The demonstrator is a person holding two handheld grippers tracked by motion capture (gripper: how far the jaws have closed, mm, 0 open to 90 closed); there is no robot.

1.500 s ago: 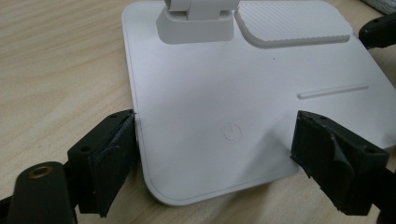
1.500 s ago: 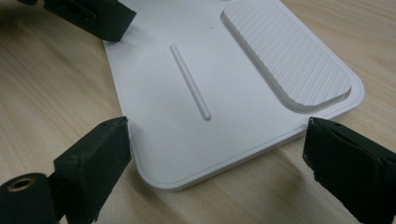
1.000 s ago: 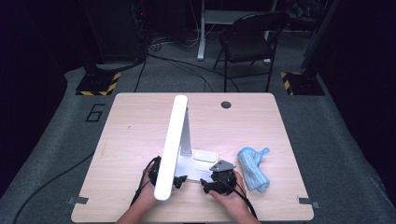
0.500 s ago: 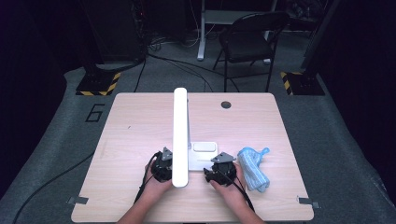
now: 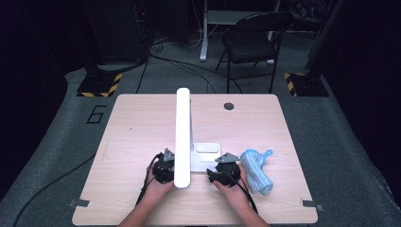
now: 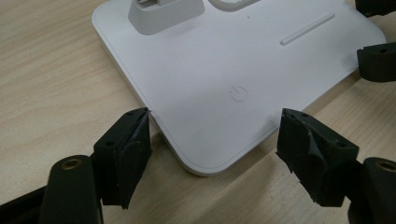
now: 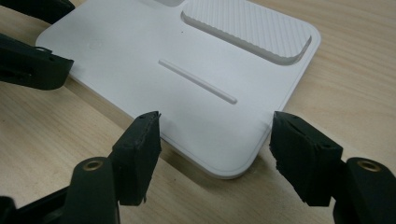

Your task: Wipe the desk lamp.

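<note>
**Both grippers spread at the near corners of the lamp base**

From the high view I see a white desk lamp on the wooden table (image 5: 132, 123). Its flat white base (image 5: 204, 160) lies a little nearer to me than the table's middle, and its long white light bar (image 5: 182, 137) runs from over the base's left part towards the far edge, hiding the stem.

My left gripper (image 5: 165, 166) sits just left of the bar's near end, my right gripper (image 5: 224, 171) just right of it at the base's near edge. A hand holds each from below.

In the left gripper view the gripper (image 6: 215, 149) has its jaws wide apart, straddling a rounded corner of the base (image 6: 224, 60). A small power symbol (image 6: 239, 92) shows on the surface just beyond that corner. Nothing is pinched.

In the right gripper view the gripper (image 7: 215, 154) is likewise spread, its jaws either side of another rounded corner of the base (image 7: 140, 46). I see a thin raised line (image 7: 197, 87) and a ribbed recess (image 7: 247, 30) farther in.

A rolled light-blue cloth (image 5: 256, 170) lies on the table just right of my right hand.
</note>
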